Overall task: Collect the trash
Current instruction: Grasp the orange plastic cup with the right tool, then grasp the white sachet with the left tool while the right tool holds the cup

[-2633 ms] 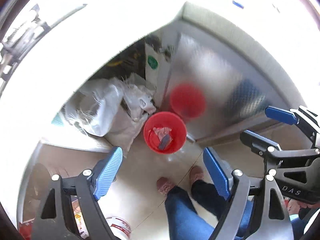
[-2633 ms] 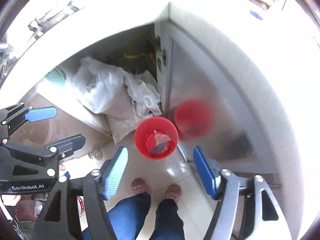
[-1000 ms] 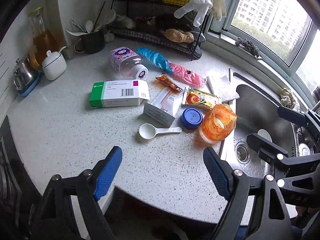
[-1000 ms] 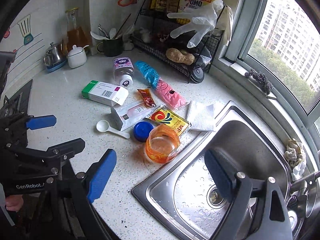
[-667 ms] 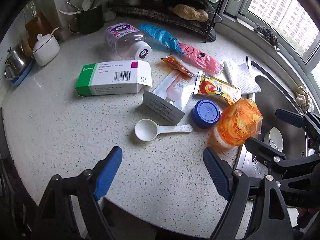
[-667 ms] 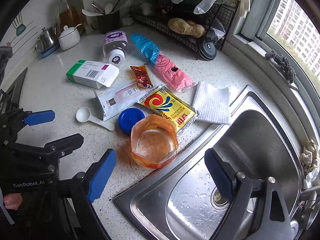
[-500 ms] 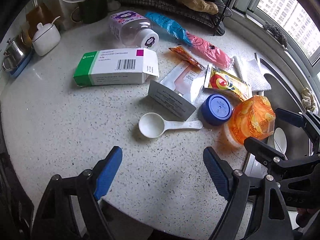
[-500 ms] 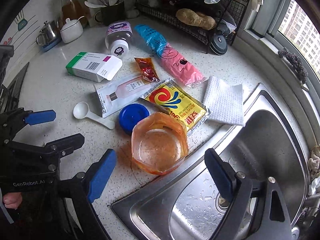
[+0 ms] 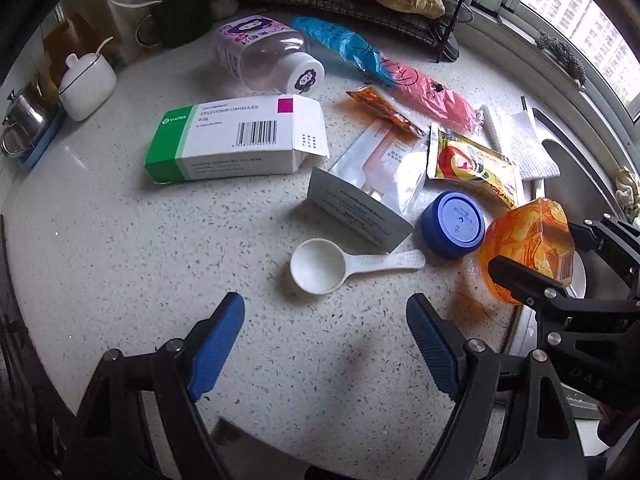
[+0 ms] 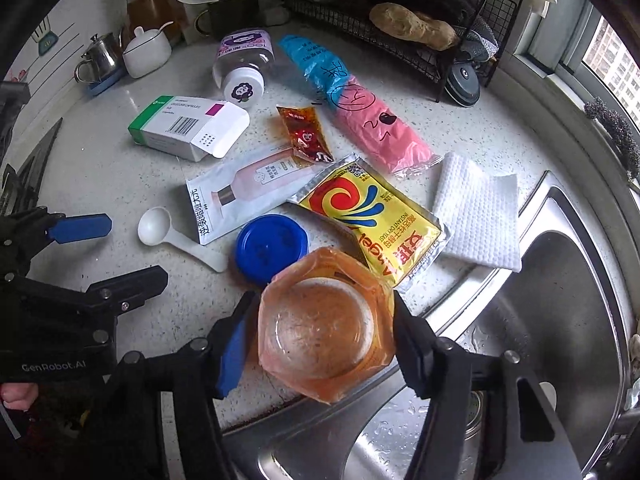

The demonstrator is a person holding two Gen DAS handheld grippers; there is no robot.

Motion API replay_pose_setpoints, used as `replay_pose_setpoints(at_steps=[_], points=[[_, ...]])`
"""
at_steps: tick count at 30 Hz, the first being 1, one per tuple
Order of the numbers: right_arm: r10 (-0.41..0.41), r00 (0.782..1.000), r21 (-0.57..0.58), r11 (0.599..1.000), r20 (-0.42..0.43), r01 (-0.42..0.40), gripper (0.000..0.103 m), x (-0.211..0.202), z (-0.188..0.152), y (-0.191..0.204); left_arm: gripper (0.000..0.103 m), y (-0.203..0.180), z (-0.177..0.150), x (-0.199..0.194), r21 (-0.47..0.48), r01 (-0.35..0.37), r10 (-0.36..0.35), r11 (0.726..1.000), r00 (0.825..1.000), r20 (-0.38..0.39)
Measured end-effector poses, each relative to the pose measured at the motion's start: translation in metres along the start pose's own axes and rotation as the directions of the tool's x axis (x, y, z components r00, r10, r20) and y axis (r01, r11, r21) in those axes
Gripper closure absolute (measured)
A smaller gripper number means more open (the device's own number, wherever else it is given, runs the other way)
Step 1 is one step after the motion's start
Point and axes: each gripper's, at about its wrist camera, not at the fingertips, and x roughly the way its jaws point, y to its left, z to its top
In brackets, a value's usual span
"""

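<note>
Trash lies on a speckled counter (image 9: 120,272). My left gripper (image 9: 324,332) is open and empty, just in front of a white plastic scoop (image 9: 320,266). My right gripper (image 10: 320,332) is open with its jaws on either side of an orange plastic cup (image 10: 324,324) at the sink's edge; the cup also shows in the left wrist view (image 9: 528,248). Near them lie a blue lid (image 10: 270,248), a yellow sachet (image 10: 368,212), a white pouch (image 10: 244,188), a green and white medicine box (image 9: 236,136), a red sauce packet (image 10: 304,132), a clear bottle (image 9: 268,54) and a blue and pink bag (image 10: 356,104).
A steel sink (image 10: 560,320) lies to the right. A folded white cloth (image 10: 476,208) rests by its rim. A black wire rack (image 10: 400,4), a dark utensil mug (image 10: 228,4), a white sugar pot (image 10: 146,50) and a small kettle (image 10: 98,58) stand at the back.
Both grippers swung up from the red bin on the floor to the counter and dropped closer. My right gripper's jaws have come down around the orange cup.
</note>
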Motion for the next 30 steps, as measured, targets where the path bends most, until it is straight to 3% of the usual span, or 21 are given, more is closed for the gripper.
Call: replay_pose_setpoints(at_steps=[5, 12, 24, 30], points=[[0.008, 1.0, 0.039, 0.999, 0.018, -0.008, 0.044, -0.018, 0.0, 0.005, 0.021, 0.0, 0.01, -0.006, 0.036, 0.021, -0.021, 0.999, 1.0, -0.001], [-0.02, 1.0, 0.074, 0.997, 0.02, 0.019, 0.044, -0.021, 0.011, 0.008, 0.021, 0.011, 0.03, -0.005, -0.034, 0.09, -0.091, 0.995, 0.995, -0.047], [-0.027, 1.0, 0.03, 0.999, 0.009, 0.027, 0.044, -0.015, 0.035, -0.011, 0.021, 0.007, 0.059, 0.014, -0.112, 0.071, -0.079, 0.991, 0.994, -0.069], [0.015, 1.0, 0.004, 1.0, -0.02, -0.015, 0.044, -0.002, 0.037, -0.015, 0.038, 0.014, 0.062, 0.027, -0.183, 0.027, -0.043, 0.983, 0.995, -0.085]])
